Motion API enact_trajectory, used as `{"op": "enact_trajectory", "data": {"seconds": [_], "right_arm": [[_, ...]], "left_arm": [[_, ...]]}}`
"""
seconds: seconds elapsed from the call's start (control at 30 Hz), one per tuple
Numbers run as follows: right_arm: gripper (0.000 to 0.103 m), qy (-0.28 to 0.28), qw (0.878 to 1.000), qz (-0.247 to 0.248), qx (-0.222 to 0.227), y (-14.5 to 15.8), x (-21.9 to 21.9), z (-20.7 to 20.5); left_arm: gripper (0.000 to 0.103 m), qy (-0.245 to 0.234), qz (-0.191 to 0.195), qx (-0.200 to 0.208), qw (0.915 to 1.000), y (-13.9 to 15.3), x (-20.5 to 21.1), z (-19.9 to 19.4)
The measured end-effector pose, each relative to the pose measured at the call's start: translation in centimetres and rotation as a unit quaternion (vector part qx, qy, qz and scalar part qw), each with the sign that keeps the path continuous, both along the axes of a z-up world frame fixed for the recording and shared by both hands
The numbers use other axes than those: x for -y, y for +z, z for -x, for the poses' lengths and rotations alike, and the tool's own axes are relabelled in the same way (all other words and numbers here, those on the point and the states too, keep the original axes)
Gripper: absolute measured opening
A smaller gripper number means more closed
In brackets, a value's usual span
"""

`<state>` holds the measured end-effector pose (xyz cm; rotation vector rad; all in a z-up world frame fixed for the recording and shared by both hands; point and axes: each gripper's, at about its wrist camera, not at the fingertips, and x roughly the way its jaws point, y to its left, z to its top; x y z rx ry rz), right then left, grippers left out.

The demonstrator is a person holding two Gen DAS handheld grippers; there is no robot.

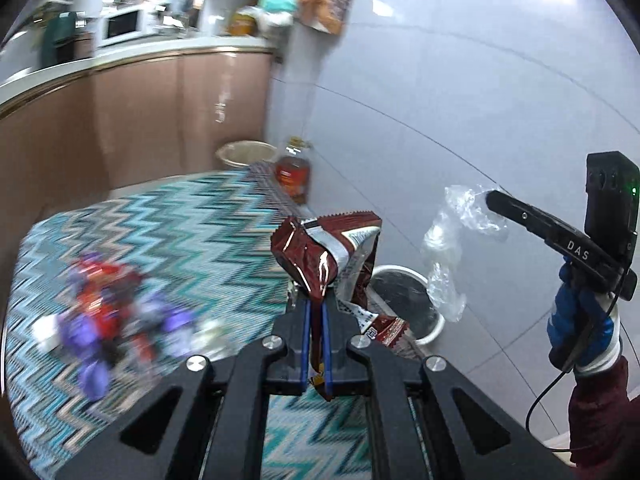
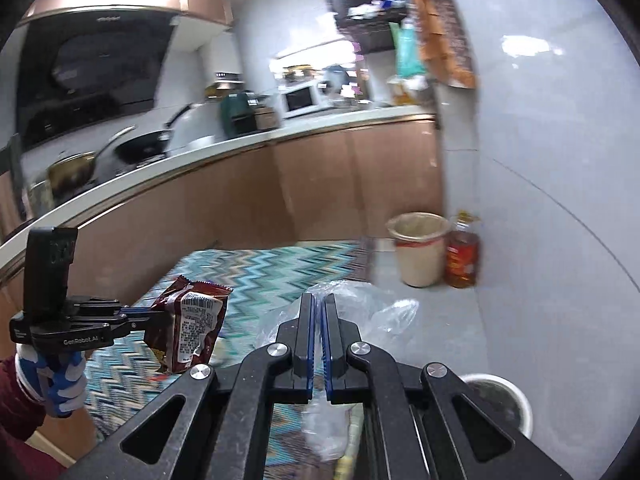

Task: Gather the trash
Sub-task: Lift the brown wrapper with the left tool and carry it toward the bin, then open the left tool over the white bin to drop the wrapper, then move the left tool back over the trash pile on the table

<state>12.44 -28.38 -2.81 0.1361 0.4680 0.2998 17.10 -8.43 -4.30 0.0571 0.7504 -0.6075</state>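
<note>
Trash in both grippers: a crumpled dark red snack wrapper [image 1: 326,256] is pinched between the blue-lined jaws of the left gripper [image 1: 316,304], jaws nearly together with only the foil between them; most of the wrapper bulges out beyond the fingertips, a torn strip hanging to the right of them. From the right wrist view the same wrapper [image 2: 192,324] sticks out sideways from the left gripper, barcode label facing the camera. Clear plastic film [image 2: 340,320] is clamped in the right gripper [image 2: 319,300], jaws closed to a thin slit on it; film spreads ahead of the tips and to both sides, and a tail droops beneath the jaws. In the left wrist view the film [image 1: 452,248] dangles below the tip of the right gripper. Gloved hands, blue and white, hold each handle: left hand [image 2: 60,380], right hand [image 1: 580,320], dark red sleeves behind. White bin [image 1: 404,300] sits on the floor just right of and beyond the left jaws, below the hanging film; in the right view its rim [image 2: 496,400] shows low, right of the jaws. Zigzag teal cloth [image 1: 160,220] covers the surface under and left of the left jaws, with blurred red and purple wrappers [image 1: 112,312] lying on it. Beige bucket [image 2: 420,252] and an oil bottle [image 2: 462,256] stand far ahead by the wall.
</note>
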Motion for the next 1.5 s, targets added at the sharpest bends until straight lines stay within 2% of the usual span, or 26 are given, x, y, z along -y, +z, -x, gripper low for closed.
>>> {"op": "enact_trajectory", "data": {"seconds": [0.2,0.4,0.73,0.77,0.83,0.87,0.9,1.17,1.33,1.5], "right_arm": [[0.004,-0.063,0.997,-0.007,-0.033,-2.9,6.8,-0.9],[0.004,-0.108,0.992,-0.016,-0.065,-5.7,12.0,-2.5],[0.005,-0.158,0.978,-0.041,-0.130,-10.9,17.4,-4.8],[0.009,-0.165,0.976,-0.042,-0.136,-11.3,17.7,-4.9],[0.023,-0.176,0.973,-0.044,-0.144,-11.9,18.3,-5.1],[0.035,-0.181,0.971,-0.045,-0.147,-12.1,18.5,-5.3],[0.040,-0.184,0.971,-0.045,-0.148,-12.2,18.7,-5.3],[0.045,-0.201,0.968,-0.040,-0.144,-11.5,18.2,-4.3],[0.048,-0.206,0.970,-0.034,-0.127,-9.8,17.4,-2.7],[0.048,-0.191,0.975,-0.024,-0.109,-7.7,15.3,-1.4]], "left_arm": [[0.005,-0.060,-0.022,-0.025,0.9976,-1.9,10.3,-3.4],[0.005,-0.089,-0.037,-0.059,0.9936,-5.2,19.0,-7.1],[0.008,-0.113,-0.051,-0.133,0.9833,-12.4,27.9,-11.0],[0.008,-0.114,-0.052,-0.141,0.9821,-13.0,28.3,-11.2],[0.008,-0.114,-0.055,-0.150,0.9805,-13.8,28.9,-11.6],[0.009,-0.115,-0.055,-0.155,0.9796,-14.2,29.1,-11.9],[0.010,-0.116,-0.055,-0.158,0.9790,-14.5,29.1,-12.2],[0.039,-0.109,-0.035,-0.168,0.9791,-14.5,28.4,-12.7],[0.040,-0.108,-0.026,-0.164,0.9803,-13.4,27.5,-11.9],[0.040,-0.102,-0.010,-0.128,0.9865,-10.4,25.1,-10.0]]}}
